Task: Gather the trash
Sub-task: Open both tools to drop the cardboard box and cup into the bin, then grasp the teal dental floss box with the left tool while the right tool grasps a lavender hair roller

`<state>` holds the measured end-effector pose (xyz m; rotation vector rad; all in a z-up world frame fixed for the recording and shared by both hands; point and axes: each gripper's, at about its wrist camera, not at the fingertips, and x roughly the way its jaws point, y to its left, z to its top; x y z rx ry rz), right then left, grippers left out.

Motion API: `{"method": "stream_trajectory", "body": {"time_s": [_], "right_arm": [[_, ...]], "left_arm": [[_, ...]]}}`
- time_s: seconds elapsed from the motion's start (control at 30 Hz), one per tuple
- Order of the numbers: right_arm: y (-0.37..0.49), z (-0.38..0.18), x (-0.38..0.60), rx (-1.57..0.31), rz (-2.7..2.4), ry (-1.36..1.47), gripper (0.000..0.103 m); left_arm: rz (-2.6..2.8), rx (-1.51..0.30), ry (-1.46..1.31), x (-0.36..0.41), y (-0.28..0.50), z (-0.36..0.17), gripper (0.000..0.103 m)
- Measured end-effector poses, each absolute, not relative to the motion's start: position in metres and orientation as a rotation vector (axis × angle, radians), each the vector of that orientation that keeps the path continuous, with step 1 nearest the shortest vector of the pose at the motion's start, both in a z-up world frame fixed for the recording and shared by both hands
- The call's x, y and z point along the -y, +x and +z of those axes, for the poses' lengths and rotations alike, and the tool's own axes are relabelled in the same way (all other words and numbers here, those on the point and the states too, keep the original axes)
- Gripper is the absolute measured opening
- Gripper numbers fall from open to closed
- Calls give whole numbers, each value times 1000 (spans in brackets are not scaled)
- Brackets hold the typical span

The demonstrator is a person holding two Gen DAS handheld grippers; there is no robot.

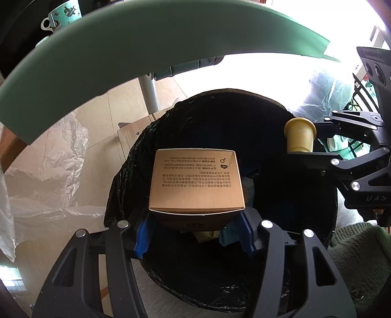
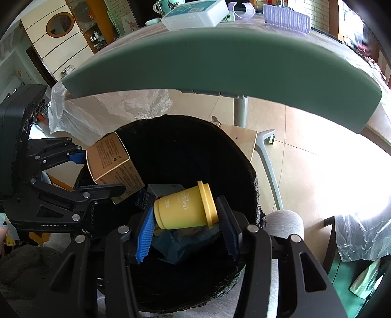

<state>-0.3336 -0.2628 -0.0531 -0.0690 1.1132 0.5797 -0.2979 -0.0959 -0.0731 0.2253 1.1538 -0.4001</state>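
Observation:
A round bin lined with a black bag (image 1: 200,115) stands on the floor under the table; it also shows in the right wrist view (image 2: 185,137). My left gripper (image 1: 195,234) is shut on a tan cardboard box (image 1: 198,181) and holds it over the bin's mouth; the box also shows in the right wrist view (image 2: 110,159). My right gripper (image 2: 187,230) is shut on a yellow cup (image 2: 185,208), lying sideways above the bin; the cup also shows in the left wrist view (image 1: 300,134). Blue and dark trash (image 2: 176,244) lies inside the bin.
The green table edge (image 1: 146,53) curves overhead, with its grey leg (image 2: 240,110) behind the bin. Clear plastic sheeting (image 1: 48,166) hangs at the left. A mug (image 1: 64,14), a white box (image 2: 195,13) and plastic cups (image 2: 286,18) sit on the table.

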Motion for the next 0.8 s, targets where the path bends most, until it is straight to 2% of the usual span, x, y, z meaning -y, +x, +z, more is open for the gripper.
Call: {"method": "stream_trajectory", "body": {"time_s": [0.5, 0.53, 0.57, 0.6, 0.63, 0.8], "right_arm": [[-337, -62, 261, -1133, 566, -78, 49], [-338, -61, 260, -1129, 561, -79, 49], [-338, -60, 261, -1123, 551, -78, 55], [-338, -59, 261, -1119, 548, -74, 63], [-339, -57, 262, -1114, 548, -67, 64], [-339, -56, 267, -1107, 539, -56, 70]], "left_arm": [[-414, -1149, 228, 95, -295, -86, 59], [-424, -1144, 218, 93, -295, -86, 63], [-426, -1142, 214, 92, -295, -86, 74], [-421, -1139, 215, 92, -294, -85, 79], [-416, -1135, 219, 92, -295, -85, 81], [-415, -1148, 233, 92, -295, -87, 81]]}}
